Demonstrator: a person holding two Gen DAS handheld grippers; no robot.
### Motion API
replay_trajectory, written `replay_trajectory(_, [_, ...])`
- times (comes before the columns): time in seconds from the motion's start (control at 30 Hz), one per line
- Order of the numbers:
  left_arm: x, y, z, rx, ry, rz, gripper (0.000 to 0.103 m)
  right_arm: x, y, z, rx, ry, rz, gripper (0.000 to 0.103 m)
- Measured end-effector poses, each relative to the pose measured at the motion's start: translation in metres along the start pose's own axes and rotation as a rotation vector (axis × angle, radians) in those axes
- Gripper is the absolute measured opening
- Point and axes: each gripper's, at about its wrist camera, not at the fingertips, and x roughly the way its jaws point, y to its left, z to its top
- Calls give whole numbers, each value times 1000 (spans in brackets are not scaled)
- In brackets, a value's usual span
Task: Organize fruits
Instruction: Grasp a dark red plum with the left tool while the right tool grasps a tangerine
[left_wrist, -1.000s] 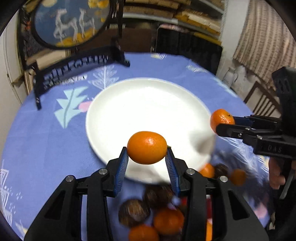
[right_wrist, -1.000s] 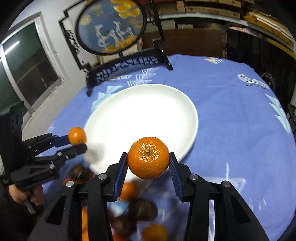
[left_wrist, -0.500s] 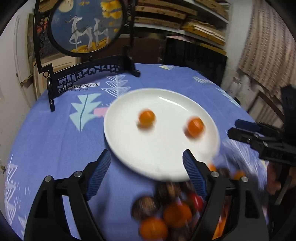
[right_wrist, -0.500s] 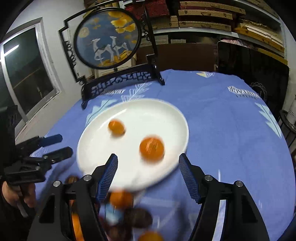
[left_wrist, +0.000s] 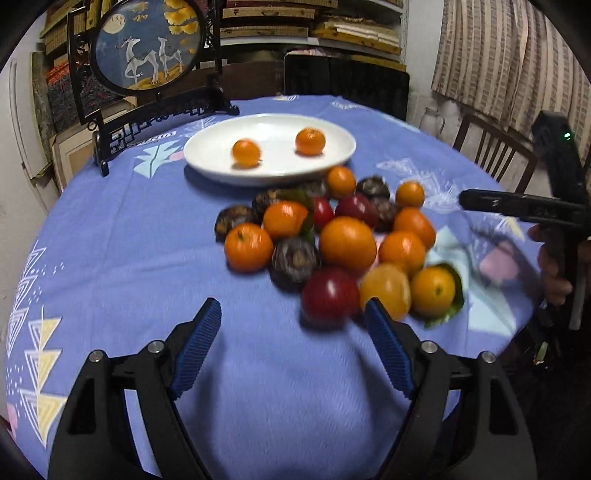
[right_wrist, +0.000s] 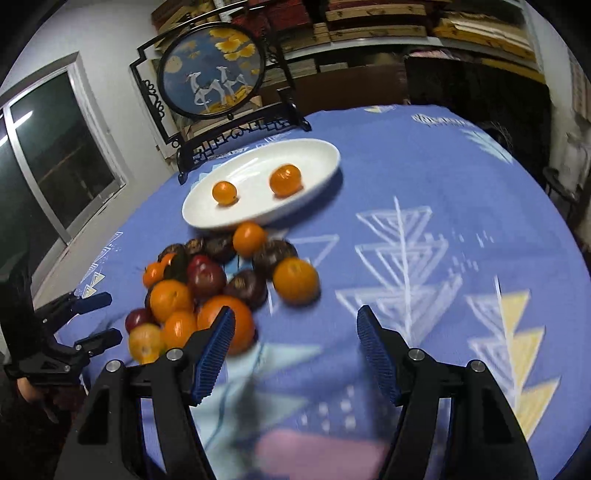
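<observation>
A white plate (left_wrist: 332, 155) (right_wrist: 317, 155) on the blue tablecloth holds two oranges, a small one (left_wrist: 246, 152) (right_wrist: 224, 192) and a larger one (left_wrist: 310, 141) (right_wrist: 285, 180). In front of the plate lies a pile of oranges (left_wrist: 347, 242) (right_wrist: 295, 280), red fruits (left_wrist: 330, 297) (right_wrist: 206, 277) and dark brown fruits (left_wrist: 293, 260) (right_wrist: 246, 288). My left gripper (left_wrist: 293, 343) is open and empty, low over the cloth in front of the pile. My right gripper (right_wrist: 295, 347) is open and empty, near the pile's right side. Each gripper shows in the other's view (left_wrist: 517, 206) (right_wrist: 92, 317).
A round painted screen on a black stand (left_wrist: 147, 48) (right_wrist: 214, 74) stands behind the plate. A wooden chair (left_wrist: 491, 147) is at the table's right edge. Shelves of stacked boards line the back wall. A window (right_wrist: 55, 155) is at the left.
Both grippers opened and dropped their oranges onto the plate. Both then pulled back from the plate toward the near table edge, so the fruit pile is now in front of them.
</observation>
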Motion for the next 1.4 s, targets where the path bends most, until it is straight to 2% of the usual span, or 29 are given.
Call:
replay_trajectory(0.03, [2, -2, -3, 9, 9, 13, 76, -2, -2, -5, 8, 4, -1, 69])
replay_trajectory(0.13, [9, -6, -6, 24, 27, 12, 62, -6, -3, -14, 20, 9, 1, 69])
replay_trajectory(0.23, [14, -15, -6, 50, 9, 43, 60, -12, -2, -19, 23, 5, 7, 69])
replay_trajectory(0.3, [17, -23, -4, 68, -4, 55, 53, -12, -1, -21, 23, 5, 10, 69])
replay_trajectory(0.43, [24, -36, -1, 101, -33, 82, 51, -14, 2, -26, 11, 12, 19, 69])
replay_trajectory(0.57, [31, -29, 1, 39, -31, 39, 49, -15, 5, -29, -2, 14, 20, 69])
replay_trajectory(0.63, [32, -25, 0, 7, -37, 6, 43, -16, 8, -30, -12, 12, 15, 69])
replay_trajectory(0.67, [31, -25, -1, -2, -35, -21, 37, -15, 9, -30, -18, 11, 11, 69])
replay_trajectory(0.9, [16, -19, -11, -39, -66, -31, 37, -11, 13, -29, -33, 19, 12, 69])
replay_trajectory(1.07, [2, -13, -14, -57, -92, -28, 37, -3, 29, -24, -81, 30, 28, 68])
replay_trajectory(1.2, [2, -11, -15, -63, -84, -30, 37, 14, 39, -9, -90, 33, 30, 63])
replay_trajectory(1.4, [4, -11, -16, -67, -77, -32, 37, 38, 44, 2, -76, 63, 43, 63])
